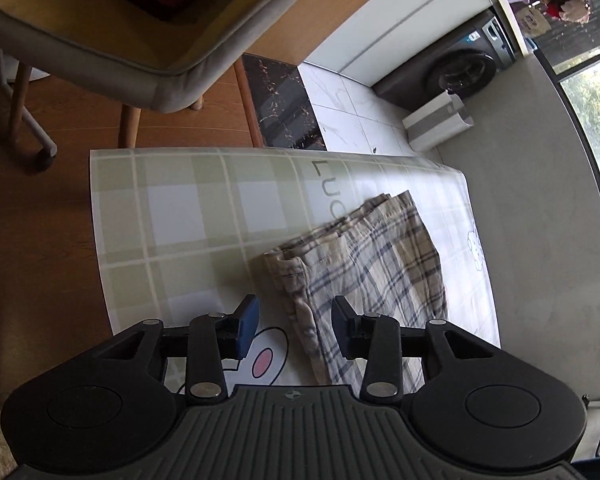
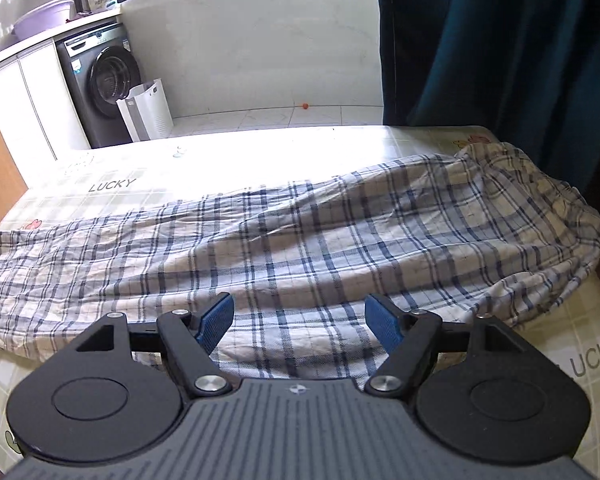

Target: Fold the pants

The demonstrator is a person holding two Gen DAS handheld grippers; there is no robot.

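The plaid pants (image 2: 300, 232) lie lengthwise across a checked table mat (image 2: 236, 152), legs stacked, with the bunched waist at the right end (image 2: 540, 184). My right gripper (image 2: 299, 322) is open and empty, just above the near edge of the fabric at mid-length. In the left wrist view the leg ends of the pants (image 1: 364, 264) lie on the mat (image 1: 172, 208). My left gripper (image 1: 296, 326) is open and empty, with the folded cuff edge between and just beyond its fingertips.
A grey chair (image 1: 148, 52) stands by the mat's far side in the left wrist view. A washing machine (image 2: 100, 80) and a white bin (image 2: 148, 108) stand on the floor beyond the table. A dark blue curtain (image 2: 500, 40) hangs at the right.
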